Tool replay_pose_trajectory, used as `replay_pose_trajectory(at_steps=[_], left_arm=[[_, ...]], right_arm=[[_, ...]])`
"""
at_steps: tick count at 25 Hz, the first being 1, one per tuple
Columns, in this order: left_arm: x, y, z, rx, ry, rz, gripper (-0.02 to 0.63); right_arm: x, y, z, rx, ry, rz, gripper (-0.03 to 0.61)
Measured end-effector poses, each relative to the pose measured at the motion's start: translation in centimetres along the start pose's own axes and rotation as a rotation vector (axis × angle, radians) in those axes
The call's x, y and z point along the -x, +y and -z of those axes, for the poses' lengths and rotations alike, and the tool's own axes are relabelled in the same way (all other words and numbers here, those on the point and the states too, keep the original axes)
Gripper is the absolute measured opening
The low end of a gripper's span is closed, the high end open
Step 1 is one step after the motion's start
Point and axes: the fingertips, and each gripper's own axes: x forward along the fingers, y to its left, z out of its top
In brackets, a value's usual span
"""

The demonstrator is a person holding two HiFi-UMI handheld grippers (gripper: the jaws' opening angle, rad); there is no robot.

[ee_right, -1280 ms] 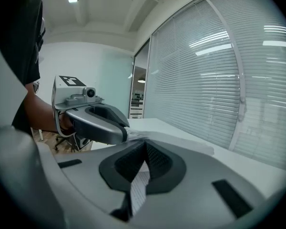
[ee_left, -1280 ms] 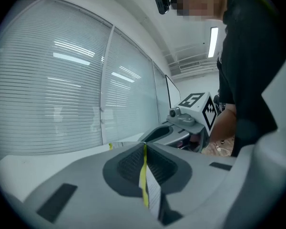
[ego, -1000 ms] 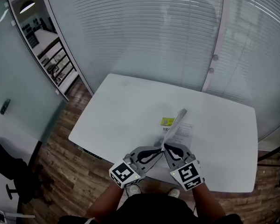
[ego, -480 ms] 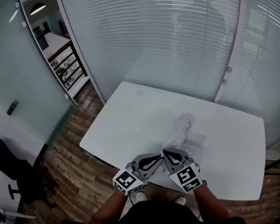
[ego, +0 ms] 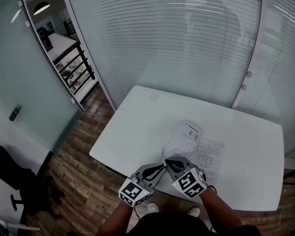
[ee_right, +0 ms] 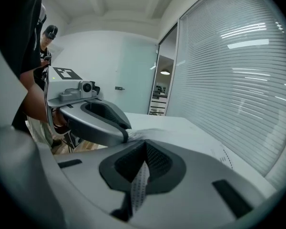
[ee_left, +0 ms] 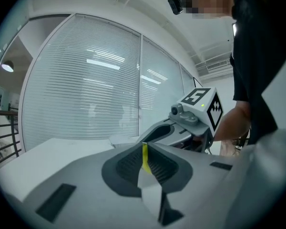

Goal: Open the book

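Note:
The book [ego: 206, 154] lies open on the white table [ego: 137, 127], its right page flat and printed. Its left leaves [ego: 181, 134] arch up in a curl. Both grippers meet at the book's near edge by the table's front. My left gripper [ego: 162, 166] pinches a thin sheet with a yellow edge [ee_left: 144, 156], the cover, and its jaws are opening slightly. My right gripper [ego: 169, 162] is shut on a printed page [ee_right: 139, 185] that runs down between its pads. The right gripper view shows the left gripper [ee_right: 125, 135] just to its left, tips nearly touching.
A glass wall with blinds [ego: 187, 38] runs behind the table. Wooden floor [ego: 78, 181] lies to the left, with a dark chair [ego: 5, 176] at the far left. The table's front edge is right under the grippers. A person [ee_right: 47, 37] stands far behind in the right gripper view.
The cover stood upright a second ago. The book has spread open, with leaves curling left and a page flat at right. Both grippers have drawn back towards the table's near edge and sunk a little.

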Motion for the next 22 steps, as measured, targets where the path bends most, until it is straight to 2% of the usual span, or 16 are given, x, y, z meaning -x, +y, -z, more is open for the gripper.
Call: replay_pose_trajectory(at_steps=[7,12,17,20,22], left_arm=[[0.7,1.4,2.7,-0.022,0.078,-0.017,0.048],[1.2,2.2,4.9,-0.008,0.134,-0.028,0.052],[2.2,3.3,6.3,0.035,0.127,-0.079,0.063],[3.0,3.6,6.6,0.040,0.116,-0.101,0.089],[3.5,3.7,6.6,0.050,0.104,-0.111,0.129]], right_arm=[[-2.9,1.3,1.5,0.105,0.099,-0.056,0.006],[-4.6,2.4,3.1,0.171,0.189,-0.110,0.006],[-5.5,3.2,3.5,0.214,0.207,-0.132,0.008],[-5.7,3.3,3.6,0.202,0.212,-0.126,0.008],[-5.6,3.5,3.4,0.181,0.205,-0.129,0.008]])
